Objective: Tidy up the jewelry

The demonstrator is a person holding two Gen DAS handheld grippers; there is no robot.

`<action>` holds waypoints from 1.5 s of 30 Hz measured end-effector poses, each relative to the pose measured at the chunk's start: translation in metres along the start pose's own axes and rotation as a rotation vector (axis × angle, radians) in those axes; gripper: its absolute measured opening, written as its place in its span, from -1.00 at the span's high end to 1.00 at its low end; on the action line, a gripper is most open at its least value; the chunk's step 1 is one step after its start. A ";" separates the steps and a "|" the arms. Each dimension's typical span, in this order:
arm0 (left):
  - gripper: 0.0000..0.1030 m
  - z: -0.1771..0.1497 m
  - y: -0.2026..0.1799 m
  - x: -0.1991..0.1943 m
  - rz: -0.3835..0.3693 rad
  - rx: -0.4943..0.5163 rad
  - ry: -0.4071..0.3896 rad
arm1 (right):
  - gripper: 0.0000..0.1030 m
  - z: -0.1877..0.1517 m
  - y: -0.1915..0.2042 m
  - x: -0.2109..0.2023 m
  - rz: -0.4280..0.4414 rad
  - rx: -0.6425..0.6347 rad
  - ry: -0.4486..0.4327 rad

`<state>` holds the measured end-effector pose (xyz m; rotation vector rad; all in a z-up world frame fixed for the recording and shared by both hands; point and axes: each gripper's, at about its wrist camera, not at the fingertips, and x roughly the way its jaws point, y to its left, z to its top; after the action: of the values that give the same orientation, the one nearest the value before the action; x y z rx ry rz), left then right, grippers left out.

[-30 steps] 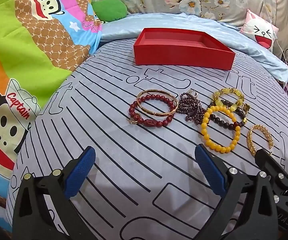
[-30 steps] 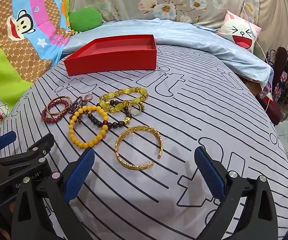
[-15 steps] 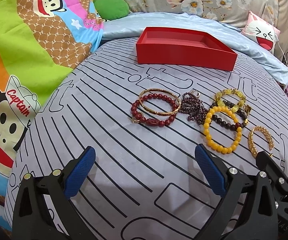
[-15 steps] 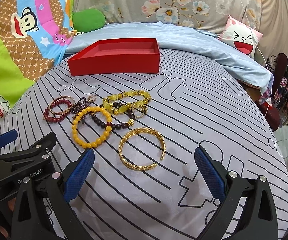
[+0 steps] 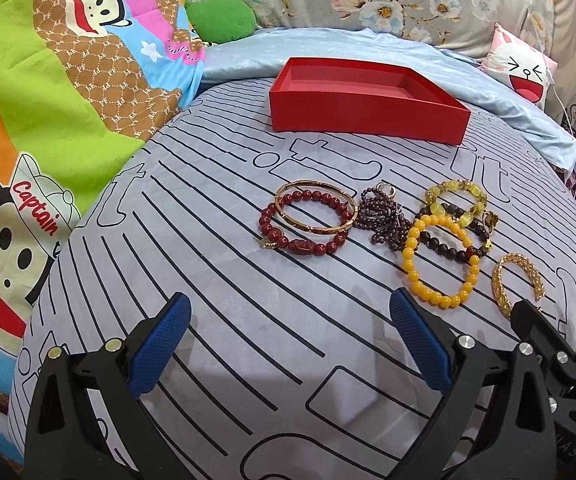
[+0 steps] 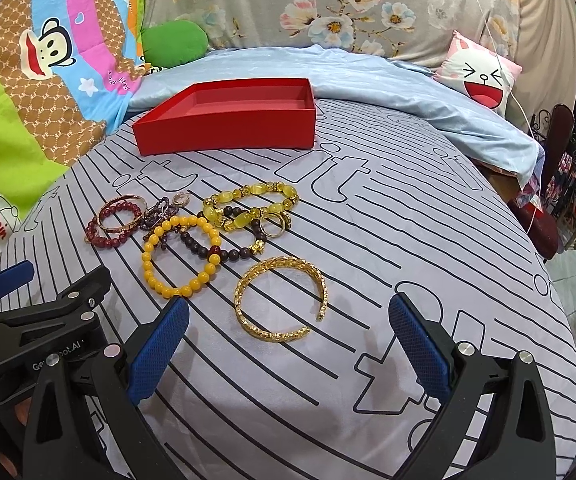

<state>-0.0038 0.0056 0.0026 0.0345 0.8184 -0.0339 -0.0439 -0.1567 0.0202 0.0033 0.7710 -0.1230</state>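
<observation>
- Both tools are hovering low over the striped grey bedspread [image 6: 407, 208], side by side. The left tool [image 5: 288, 344] is standing wide open with nothing between its blue pads; the right tool [image 6: 288, 344] is likewise gaping wide and carrying nothing.
- The shallow red cardboard box [image 6: 228, 120] is sitting empty at the far side of the bed, well apart from the jewelry.
- The jewelry is lying in a loose cluster between box and tools: an open woven gold cuff [image 6: 280, 300] nearest the right tool and apart from the rest; a yellow round-bead bracelet [image 6: 180, 256] overlapping a dark brown bead bracelet [image 6: 224, 252]; a pale yellow chunky-bead bracelet [image 6: 248, 204] touching a gold ring [image 6: 274, 224]; a purple bead strand [image 5: 383, 220]; a dark red bead bracelet [image 5: 307, 228] crossing a thin gold bangle [image 5: 315, 210].
- Judgement: nothing is boxed yet; the first pick is in hand.
- Advice: the cuff is looking like the easiest start, being isolated and centred ahead of the right tool. Straddling one side of the band, not the open gap, should be steadier.
- Risk: the pads may be pinching the soft cloth along with the thin metal; overlapped bracelets may be dragging each other.
</observation>
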 end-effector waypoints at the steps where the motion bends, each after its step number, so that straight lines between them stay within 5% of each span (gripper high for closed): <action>1: -0.85 0.000 0.000 0.000 0.000 -0.001 -0.001 | -0.88 0.000 0.000 0.000 -0.002 -0.001 -0.002; 45: -0.85 0.000 -0.003 -0.004 0.014 0.010 -0.028 | -0.88 0.001 -0.001 -0.005 -0.003 0.005 -0.022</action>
<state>-0.0071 0.0030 0.0055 0.0490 0.7899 -0.0252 -0.0472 -0.1569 0.0245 0.0056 0.7487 -0.1283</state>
